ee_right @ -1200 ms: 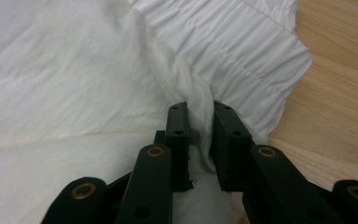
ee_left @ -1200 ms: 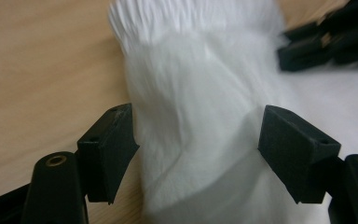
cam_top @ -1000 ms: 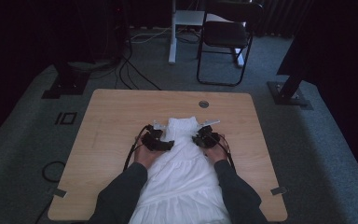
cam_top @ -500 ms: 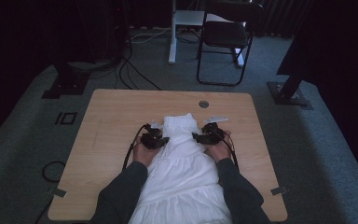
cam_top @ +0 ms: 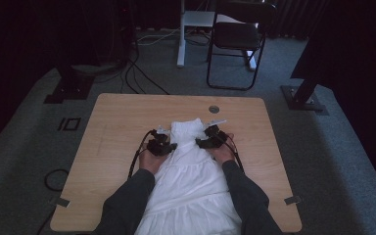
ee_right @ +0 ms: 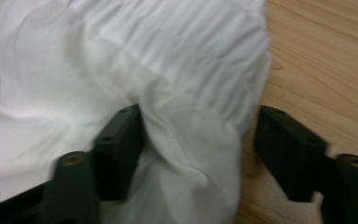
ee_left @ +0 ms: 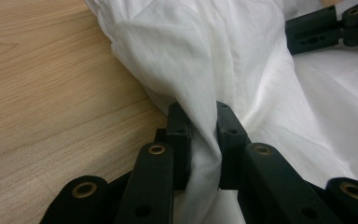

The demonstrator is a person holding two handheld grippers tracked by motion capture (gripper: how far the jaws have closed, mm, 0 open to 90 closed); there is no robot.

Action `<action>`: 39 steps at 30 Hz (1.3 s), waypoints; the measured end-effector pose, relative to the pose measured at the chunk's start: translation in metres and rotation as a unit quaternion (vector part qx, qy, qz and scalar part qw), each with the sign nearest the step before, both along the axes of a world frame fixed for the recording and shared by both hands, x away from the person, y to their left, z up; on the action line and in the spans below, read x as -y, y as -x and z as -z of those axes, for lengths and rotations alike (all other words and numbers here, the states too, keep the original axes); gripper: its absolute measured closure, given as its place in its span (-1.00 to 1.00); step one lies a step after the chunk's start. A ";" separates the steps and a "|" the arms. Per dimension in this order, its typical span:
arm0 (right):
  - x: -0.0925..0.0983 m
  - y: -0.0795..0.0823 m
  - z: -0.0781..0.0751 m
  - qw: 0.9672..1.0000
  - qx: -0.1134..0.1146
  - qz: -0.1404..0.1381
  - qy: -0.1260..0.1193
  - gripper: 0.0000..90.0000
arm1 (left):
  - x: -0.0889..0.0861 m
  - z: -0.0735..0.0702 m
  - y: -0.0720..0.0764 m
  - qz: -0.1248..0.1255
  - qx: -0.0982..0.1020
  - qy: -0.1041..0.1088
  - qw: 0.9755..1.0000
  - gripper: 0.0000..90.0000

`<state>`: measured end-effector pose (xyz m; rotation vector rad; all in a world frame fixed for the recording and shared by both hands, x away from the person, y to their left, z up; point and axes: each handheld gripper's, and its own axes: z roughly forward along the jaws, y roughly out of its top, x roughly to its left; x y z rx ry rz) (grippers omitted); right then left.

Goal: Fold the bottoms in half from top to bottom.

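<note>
The left gripper (ee_left: 200, 140) pinches a fold of the white dress (cam_top: 191, 181). The right gripper (ee_right: 198, 144) has just been closing, jaws wide around a bunched edge; the dress's hem is cut off.

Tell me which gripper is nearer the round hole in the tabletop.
Right. The right gripper sits just below the hole, at the white dress's right edge; the left gripper is farther off, across the dress.

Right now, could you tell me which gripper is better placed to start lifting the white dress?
The left gripper, probably: its jaws have just closed and pinch a fold of the white dress. The right gripper stands open, the cloth edge loose between its jaws, so it must close first.
</note>
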<state>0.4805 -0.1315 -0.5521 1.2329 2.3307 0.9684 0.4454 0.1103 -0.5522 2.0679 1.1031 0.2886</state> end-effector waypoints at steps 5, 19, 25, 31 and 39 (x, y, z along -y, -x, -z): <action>-0.010 0.008 -0.005 1.000 -0.008 -0.011 0.004 0.70 | 0.003 -0.002 0.000 -0.004 -0.004 -0.004 1.000 0.89; 0.022 -0.006 -0.095 0.992 0.083 -0.006 -0.091 0.78 | -0.004 -0.115 -0.018 0.012 0.101 0.044 0.994 0.91; 0.026 -0.003 -0.165 0.979 0.178 0.002 -0.102 0.79 | -0.004 -0.173 -0.027 0.008 0.155 0.065 0.986 0.90; 0.028 0.005 -0.179 0.980 0.174 -0.013 -0.093 0.78 | -0.006 -0.174 -0.015 0.030 0.150 0.058 0.987 0.90; 0.039 0.059 -0.167 0.981 0.147 -0.065 -0.113 0.78 | -0.017 -0.167 0.043 0.087 0.162 0.057 0.981 0.90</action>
